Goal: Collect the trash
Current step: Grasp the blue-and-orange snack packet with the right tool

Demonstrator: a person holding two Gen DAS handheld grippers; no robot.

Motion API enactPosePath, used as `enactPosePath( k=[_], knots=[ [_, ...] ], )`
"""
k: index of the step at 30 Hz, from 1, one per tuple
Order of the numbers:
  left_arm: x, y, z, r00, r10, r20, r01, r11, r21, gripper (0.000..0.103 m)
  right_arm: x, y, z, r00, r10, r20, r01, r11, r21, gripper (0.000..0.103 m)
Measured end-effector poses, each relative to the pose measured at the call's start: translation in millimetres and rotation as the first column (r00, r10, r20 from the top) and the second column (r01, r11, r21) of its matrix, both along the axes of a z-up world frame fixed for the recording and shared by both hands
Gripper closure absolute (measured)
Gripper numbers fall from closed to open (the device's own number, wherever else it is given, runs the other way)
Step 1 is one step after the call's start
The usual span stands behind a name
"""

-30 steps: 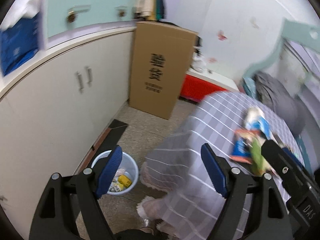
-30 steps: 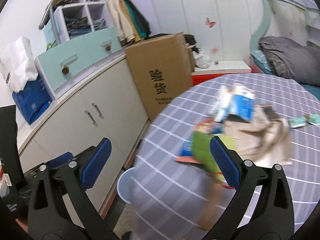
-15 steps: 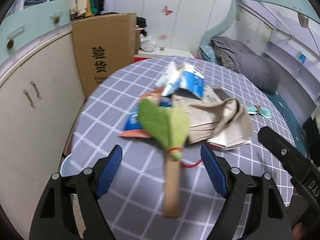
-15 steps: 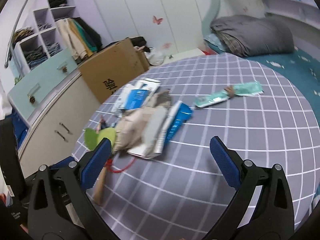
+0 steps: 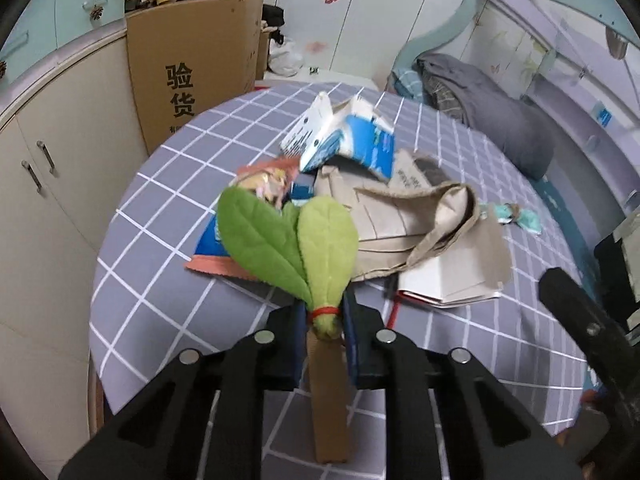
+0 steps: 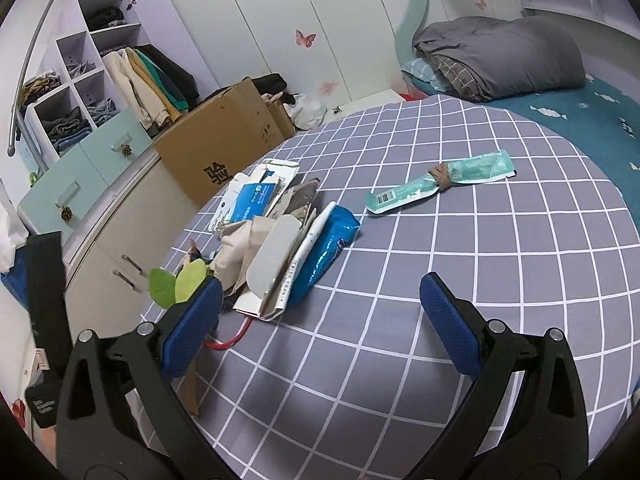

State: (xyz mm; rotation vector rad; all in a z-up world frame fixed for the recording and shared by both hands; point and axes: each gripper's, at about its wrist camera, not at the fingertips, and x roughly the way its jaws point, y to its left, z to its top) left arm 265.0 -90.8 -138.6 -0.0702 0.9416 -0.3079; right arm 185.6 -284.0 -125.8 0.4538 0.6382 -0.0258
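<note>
left gripper (image 5: 322,330) has closed on leaf bundle (image 5: 304,248); right gripper (image 6: 320,312) gapes.

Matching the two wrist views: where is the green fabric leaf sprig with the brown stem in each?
Left wrist: green fabric leaf sprig, centre frame, stem clamped in the left hand-held gripper.
Right wrist: same sprig, lower left, beside the right hand-held gripper's left finger.
Shared landmark: brown cardboard box with black characters.

Matt checked cloth covers the table (image 6: 440,248). The leaf bundle (image 5: 292,240) looks felt-soft on a cardboard stem; at 1 o'clock lies creased matt paper (image 5: 400,216).
</note>
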Motion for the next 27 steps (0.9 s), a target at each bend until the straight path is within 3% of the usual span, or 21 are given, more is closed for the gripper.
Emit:
enactPosePath(
  k=[10, 17, 21, 27],
  knots=[
    [-36, 10, 50, 0.983, -0.051, 0.177, 0.054, 0.999, -0.009, 0.088, 3, 21, 17, 0.999, 0.037, 0.031, -0.037, 0.999, -0.006, 0.006],
    [-45, 54, 84, 0.963, 0.042, 0.266, -0.027, 0.998, -0.061, 0.088, 6, 41, 35, 0.996, 0.074, 0.058, -0.073, 0.997, -0.019, 0.006],
    [-48, 84, 91, 0.959, 0.091, 0.269, -0.062, 0.991, -0.117, 0.088, 12, 59, 37, 0.993, 0.102, 0.055, -0.100, 0.995, -0.027, 0.006],
    [-45, 124, 85, 0.950, 0.179, 0.256, -0.154, 0.981, -0.114, 0.088, 30, 100, 33, 0.984, 0.174, 0.021, -0.173, 0.983, -0.059, 0.006]
  ],
)
